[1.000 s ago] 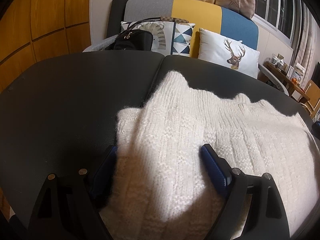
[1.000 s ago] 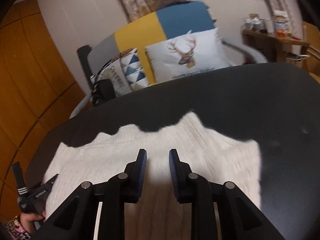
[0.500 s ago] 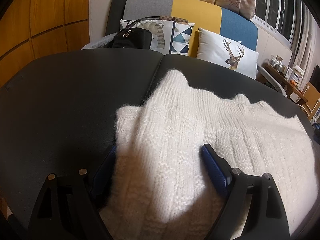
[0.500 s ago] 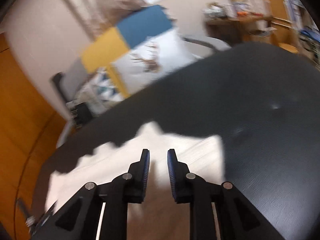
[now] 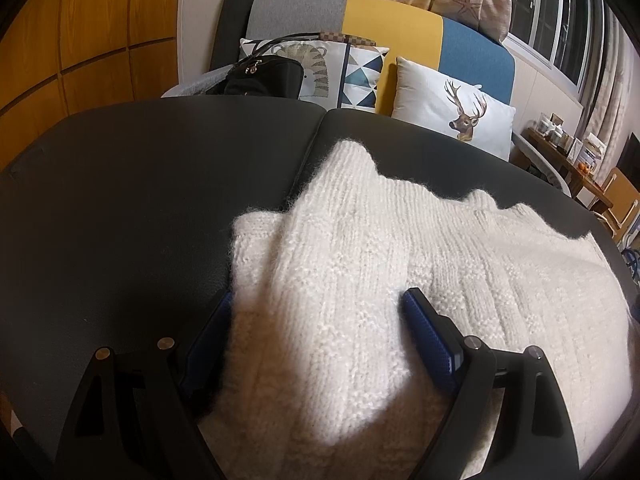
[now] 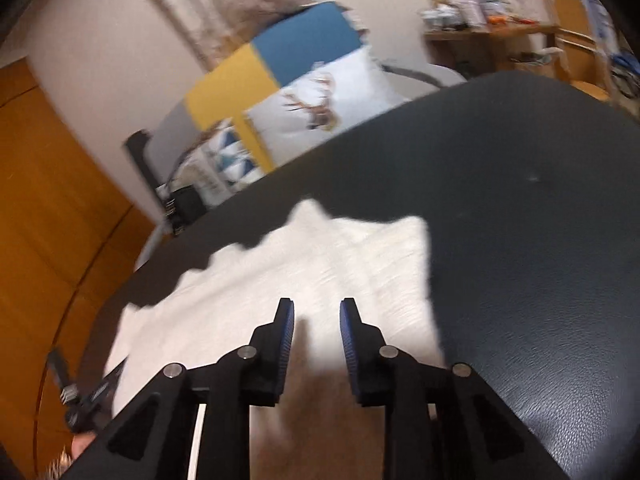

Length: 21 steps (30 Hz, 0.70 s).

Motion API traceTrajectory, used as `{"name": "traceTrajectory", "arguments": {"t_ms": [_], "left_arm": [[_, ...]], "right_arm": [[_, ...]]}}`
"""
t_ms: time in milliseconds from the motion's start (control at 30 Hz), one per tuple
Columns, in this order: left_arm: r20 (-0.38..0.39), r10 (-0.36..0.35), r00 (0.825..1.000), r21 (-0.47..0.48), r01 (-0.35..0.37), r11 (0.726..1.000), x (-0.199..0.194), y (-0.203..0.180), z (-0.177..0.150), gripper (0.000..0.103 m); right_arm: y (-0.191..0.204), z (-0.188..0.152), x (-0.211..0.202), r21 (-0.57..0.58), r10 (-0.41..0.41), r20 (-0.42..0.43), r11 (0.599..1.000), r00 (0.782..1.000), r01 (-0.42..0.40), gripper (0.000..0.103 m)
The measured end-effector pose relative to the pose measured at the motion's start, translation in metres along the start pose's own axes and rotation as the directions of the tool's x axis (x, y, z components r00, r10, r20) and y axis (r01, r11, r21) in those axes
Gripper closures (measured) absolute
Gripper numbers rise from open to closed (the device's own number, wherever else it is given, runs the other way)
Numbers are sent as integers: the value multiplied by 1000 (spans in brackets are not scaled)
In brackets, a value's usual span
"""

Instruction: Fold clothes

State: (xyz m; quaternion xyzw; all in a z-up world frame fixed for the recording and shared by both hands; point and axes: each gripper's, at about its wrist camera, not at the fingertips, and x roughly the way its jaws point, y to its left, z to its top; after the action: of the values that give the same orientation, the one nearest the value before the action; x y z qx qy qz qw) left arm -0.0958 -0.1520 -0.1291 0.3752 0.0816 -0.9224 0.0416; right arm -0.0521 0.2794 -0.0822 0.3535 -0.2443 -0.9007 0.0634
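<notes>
Since the earlier frames the right gripper (image 6: 316,310) has tilted and swung, so that the room behind leans over and blurs, and its jaws have parted a little more; the left gripper (image 5: 316,300) has hardly shifted at all

On the left wrist view the jaws stand wide apart, and a raised fold of the white knitted sweater (image 5: 360,280) bulges up between the two blue pads. Whether the pads press that fold or merely flank it cannot be told. Beyond the fingertips the sweater spreads across the black table (image 5: 140,200), its far edge wavy, with one point of knit reaching ahead of the jaws and the rest running off to the right of them. Left of the left finger the table is bare leather-like surface.

On the right wrist view the jaws are partly open with nothing between them, and they hang over the sweater (image 6: 320,260), which lies under and ahead of the fingertips; its corner ends just to the right of the right finger, where dark table (image 6: 540,240) begins. Far left of the jaws, low in the view, part of the other gripper's handle shows, blurred.

Past the table, ahead of both grippers, stands a sofa (image 5: 400,20) in grey, yellow and blue, with a deer cushion (image 5: 452,108), a patterned cushion (image 5: 360,72) and a black bag (image 5: 264,76)
</notes>
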Motion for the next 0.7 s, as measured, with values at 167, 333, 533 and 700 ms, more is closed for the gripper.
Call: {"name": "traceTrajectory", "arguments": {"t_ms": [167, 333, 533, 700], "left_arm": [[-4, -8, 1000, -8, 8, 1000, -1, 1, 0, 16], [-48, -32, 998, -15, 31, 999, -8, 3, 4, 16], [6, -33, 999, 79, 32, 996, -41, -8, -9, 16], [53, 39, 998, 207, -49, 977, -44, -24, -30, 16]], "right_arm": [[2, -12, 21, -75, -140, -26, 988, 990, 137, 95], [2, -9, 10, -5, -162, 8, 987, 987, 162, 94], [48, -22, -5, -176, -7, -9, 984, 1000, 5, 89], [62, -43, 26, -247, -79, -84, 967, 993, 56, 82]]}}
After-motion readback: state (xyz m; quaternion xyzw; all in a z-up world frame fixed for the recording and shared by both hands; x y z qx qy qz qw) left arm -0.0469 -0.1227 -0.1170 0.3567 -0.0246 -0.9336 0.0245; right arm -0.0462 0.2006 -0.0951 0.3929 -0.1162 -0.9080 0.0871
